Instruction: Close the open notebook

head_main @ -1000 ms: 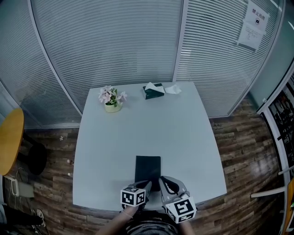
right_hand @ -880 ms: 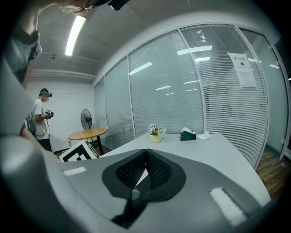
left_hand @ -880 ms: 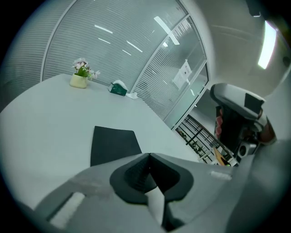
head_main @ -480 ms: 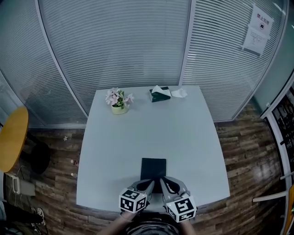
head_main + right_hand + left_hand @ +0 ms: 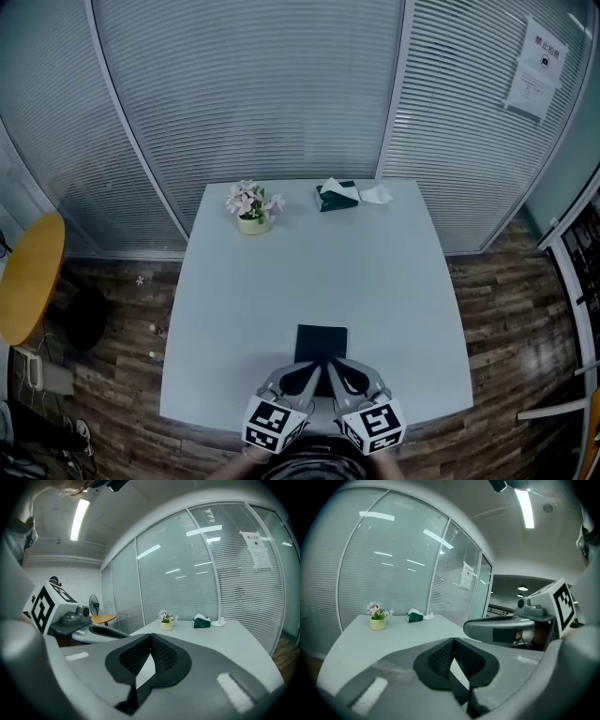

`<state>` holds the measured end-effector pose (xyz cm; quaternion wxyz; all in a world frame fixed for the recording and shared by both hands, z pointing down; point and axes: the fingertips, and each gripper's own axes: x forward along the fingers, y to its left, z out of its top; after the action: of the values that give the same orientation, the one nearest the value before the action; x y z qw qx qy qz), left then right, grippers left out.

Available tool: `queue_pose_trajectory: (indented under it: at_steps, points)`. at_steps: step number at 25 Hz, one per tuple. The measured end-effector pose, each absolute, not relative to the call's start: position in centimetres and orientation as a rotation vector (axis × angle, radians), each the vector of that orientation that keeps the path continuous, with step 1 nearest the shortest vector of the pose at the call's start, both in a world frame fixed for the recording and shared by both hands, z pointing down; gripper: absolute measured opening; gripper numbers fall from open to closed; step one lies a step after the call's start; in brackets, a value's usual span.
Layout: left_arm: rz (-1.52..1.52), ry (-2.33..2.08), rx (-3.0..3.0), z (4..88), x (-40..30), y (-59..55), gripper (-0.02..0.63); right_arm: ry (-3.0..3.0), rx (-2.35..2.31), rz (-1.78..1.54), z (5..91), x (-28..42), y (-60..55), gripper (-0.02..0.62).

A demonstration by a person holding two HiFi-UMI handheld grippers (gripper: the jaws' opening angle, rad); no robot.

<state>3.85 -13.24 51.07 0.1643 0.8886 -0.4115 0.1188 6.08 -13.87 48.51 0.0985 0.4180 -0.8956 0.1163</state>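
Note:
The notebook (image 5: 321, 344) is a dark rectangle lying closed and flat near the front edge of the pale table (image 5: 309, 267). Both grippers hover side by side over its near edge. In the head view my left gripper (image 5: 312, 368) is raised above the table, its pads pressed together with nothing between them. My right gripper (image 5: 334, 367) is next to it, also shut and empty. The left gripper view shows the shut tips (image 5: 453, 641) and the right gripper (image 5: 501, 627) alongside. In the right gripper view the tips (image 5: 150, 636) meet too. The jaws hide the notebook in both gripper views.
At the table's far edge stand a pot of pink flowers (image 5: 251, 206), a dark tissue box (image 5: 336, 195) and a crumpled tissue (image 5: 377, 194). Behind is a curved glass wall with blinds and a paper notice (image 5: 536, 64). A yellow round table (image 5: 28, 277) stands at the left.
My left gripper has lifted off the table and rolled. The right gripper has hardly shifted. The notebook lies closed throughout, and the head view has drifted so the table sits further right.

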Motion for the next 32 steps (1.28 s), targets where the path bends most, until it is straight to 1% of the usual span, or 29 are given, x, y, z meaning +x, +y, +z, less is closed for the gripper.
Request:
queue_pose_trajectory:
  at_steps: [12, 18, 22, 32]
  points:
    - [0.179, -1.292, 2.613, 44.2, 1.4, -14.6, 0.003, -2.748, 1.223, 0.238, 43.5, 4.3, -14.5, 0.002]
    - [0.227, -1.378, 2.681, 42.4, 0.9, -14.6, 0.003, -2.772, 1.219, 0.199, 42.1, 3.8, -14.8, 0.0]
    - [0.182, -1.377, 2.645, 41.8, 1.3, -14.3, 0.003, -2.77, 1.213, 0.193, 41.9, 3.8, -14.6, 0.0]
    - [0.215, -1.344, 2.66, 43.3, 1.3, -14.2, 0.003, -2.751, 1.2, 0.207, 42.3, 3.7, -14.5, 0.0]
